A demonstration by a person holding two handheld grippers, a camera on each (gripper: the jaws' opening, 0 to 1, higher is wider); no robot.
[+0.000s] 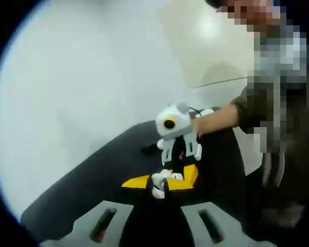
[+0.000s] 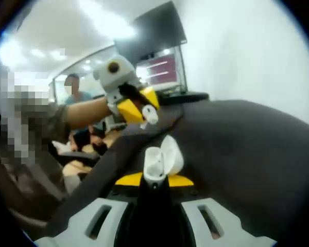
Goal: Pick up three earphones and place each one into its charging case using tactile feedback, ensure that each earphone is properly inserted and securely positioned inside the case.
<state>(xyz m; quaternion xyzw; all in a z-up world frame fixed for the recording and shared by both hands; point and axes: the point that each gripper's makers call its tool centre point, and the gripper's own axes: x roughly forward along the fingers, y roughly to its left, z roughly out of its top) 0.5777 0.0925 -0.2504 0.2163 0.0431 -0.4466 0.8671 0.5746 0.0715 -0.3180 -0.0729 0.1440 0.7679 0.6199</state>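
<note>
Open charging case [image 2: 162,159] blocking right gripper [image 2: 154,216], bare black tabletop [image 2: 247,154] beyond

My views are soft and blurred, bent at the fisheye edges. Ceiling lights [image 2: 100,20] glare overhead, the white wall [image 1: 82,77] washes out, the black table [image 2: 237,154] stays dim.

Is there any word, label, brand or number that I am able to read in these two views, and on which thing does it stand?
No text can be read in either view.
The screen behind the black table shows bright lines, too blurred to read.
The open white charging case shows no readable print.
</note>
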